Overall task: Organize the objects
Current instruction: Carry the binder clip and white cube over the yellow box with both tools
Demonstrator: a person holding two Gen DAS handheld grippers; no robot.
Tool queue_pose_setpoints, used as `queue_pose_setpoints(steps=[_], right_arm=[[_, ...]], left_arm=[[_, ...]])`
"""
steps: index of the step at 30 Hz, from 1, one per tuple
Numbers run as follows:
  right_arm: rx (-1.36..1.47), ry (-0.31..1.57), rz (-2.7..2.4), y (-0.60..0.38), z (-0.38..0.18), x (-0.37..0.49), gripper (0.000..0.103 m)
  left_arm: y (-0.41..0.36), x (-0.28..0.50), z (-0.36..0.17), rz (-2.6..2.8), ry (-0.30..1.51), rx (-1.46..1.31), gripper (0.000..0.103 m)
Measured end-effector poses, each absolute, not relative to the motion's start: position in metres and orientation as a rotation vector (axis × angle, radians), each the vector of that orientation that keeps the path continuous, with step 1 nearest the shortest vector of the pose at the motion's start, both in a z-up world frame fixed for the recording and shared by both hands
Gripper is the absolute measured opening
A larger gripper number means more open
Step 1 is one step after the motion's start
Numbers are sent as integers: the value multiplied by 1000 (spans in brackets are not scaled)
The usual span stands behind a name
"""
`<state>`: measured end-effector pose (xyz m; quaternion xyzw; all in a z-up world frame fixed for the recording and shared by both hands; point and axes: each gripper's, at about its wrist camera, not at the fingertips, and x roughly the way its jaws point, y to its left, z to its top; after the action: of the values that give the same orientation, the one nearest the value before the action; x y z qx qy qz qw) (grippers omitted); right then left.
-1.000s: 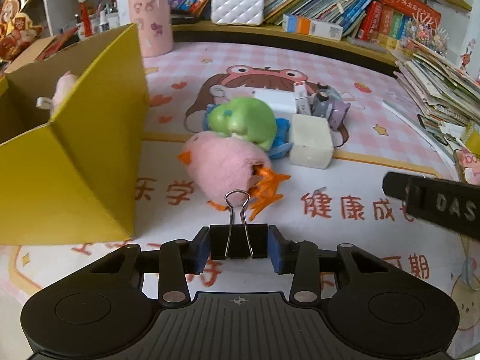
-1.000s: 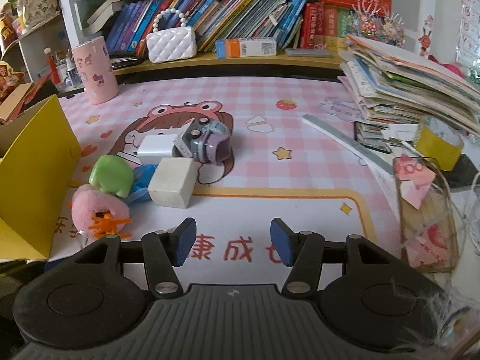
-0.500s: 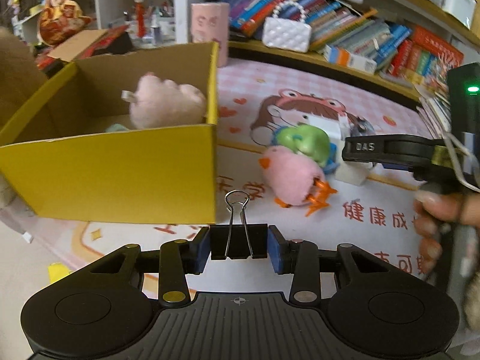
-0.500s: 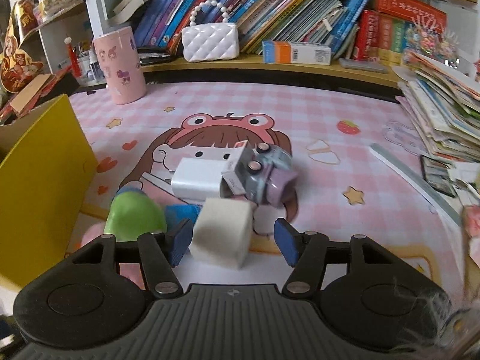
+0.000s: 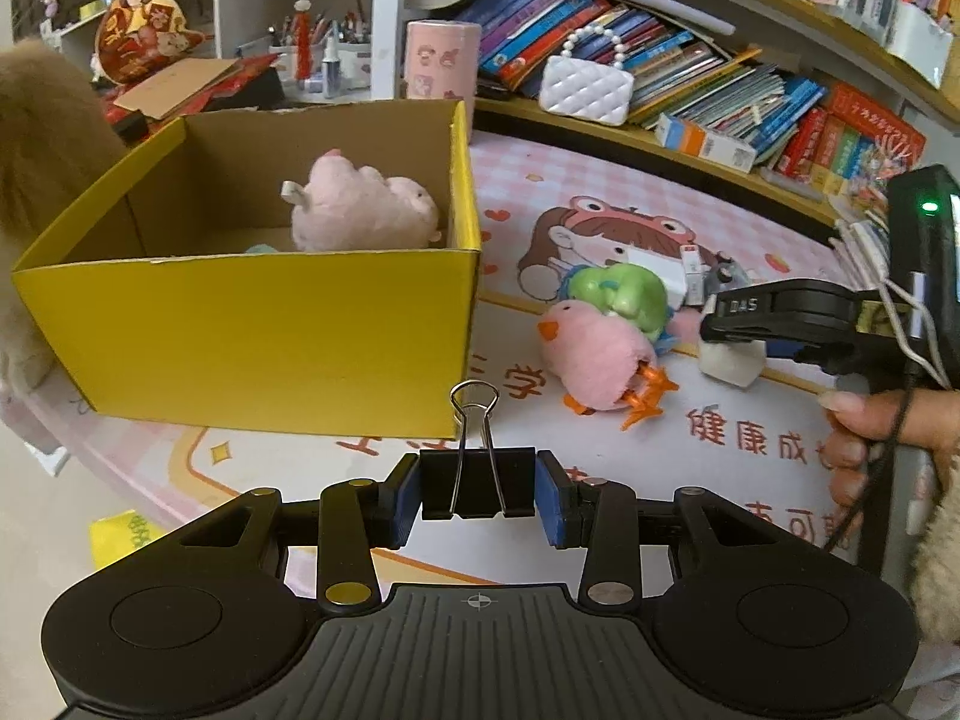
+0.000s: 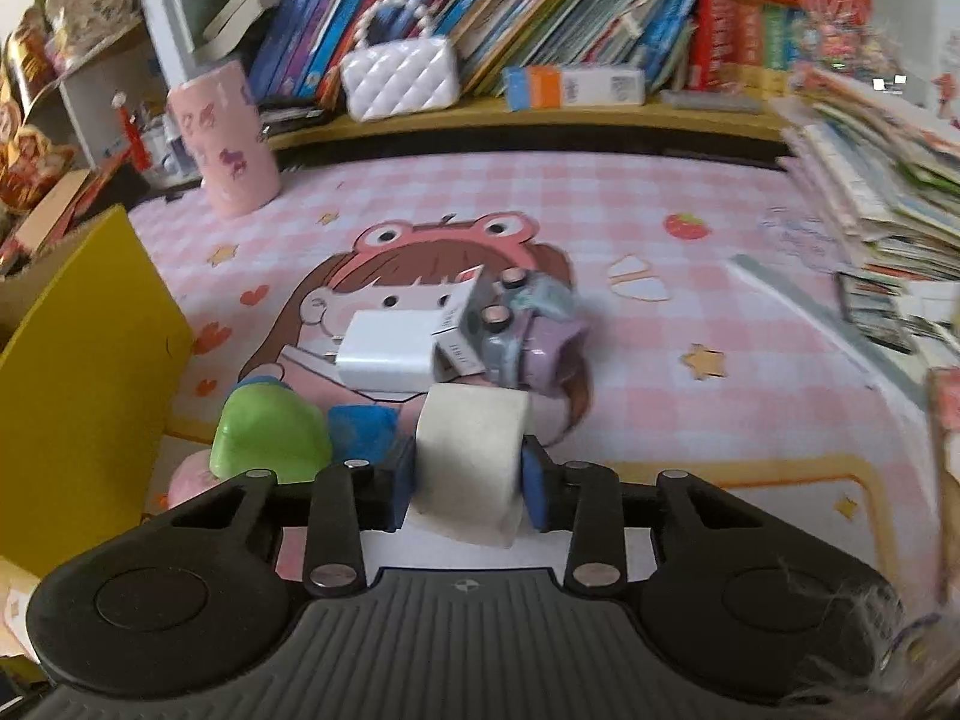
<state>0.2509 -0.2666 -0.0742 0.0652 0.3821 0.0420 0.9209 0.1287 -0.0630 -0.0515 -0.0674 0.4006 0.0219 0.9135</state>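
My left gripper [image 5: 478,489] is shut on a black binder clip [image 5: 477,480] and holds it in front of the yellow cardboard box [image 5: 258,330]. A pink plush [image 5: 360,213] lies inside the box. My right gripper [image 6: 468,483] has its pads against both sides of a white cube [image 6: 471,462] on the mat. In the left wrist view the right gripper [image 5: 780,324] is over that cube [image 5: 729,360]. Beside it lie a pink chick plush [image 5: 594,354], a green toy [image 6: 270,435], a blue block [image 6: 363,426], a white charger [image 6: 390,351] and a purple toy [image 6: 540,336].
A pink cup [image 6: 225,141] and a white quilted purse [image 6: 399,78] stand at the back by a shelf of books [image 6: 540,30]. A stack of books and papers [image 6: 876,180] lies at the right. The pink mat [image 6: 660,228] covers the table.
My left gripper rose and pulled back left with the clip, bringing the box's inside into view. My right gripper moved forward and closed around the white cube.
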Motion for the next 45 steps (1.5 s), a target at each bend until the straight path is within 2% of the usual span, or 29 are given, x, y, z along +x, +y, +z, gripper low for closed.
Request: queue_pose_setpoints(steps=[8, 16, 33, 45], right_arm=[[164, 751, 49, -273, -40, 178, 32], [133, 743, 105, -218, -31, 104, 31], [123, 789, 195, -105, -40, 23, 30], [94, 759, 233, -56, -32, 1, 30]], left_arm=[[-57, 123, -45, -61, 792, -139, 38], [-30, 100, -37, -122, 743, -124, 38], [65, 19, -33, -84, 734, -95, 38], [111, -10, -22, -51, 677, -100, 38]])
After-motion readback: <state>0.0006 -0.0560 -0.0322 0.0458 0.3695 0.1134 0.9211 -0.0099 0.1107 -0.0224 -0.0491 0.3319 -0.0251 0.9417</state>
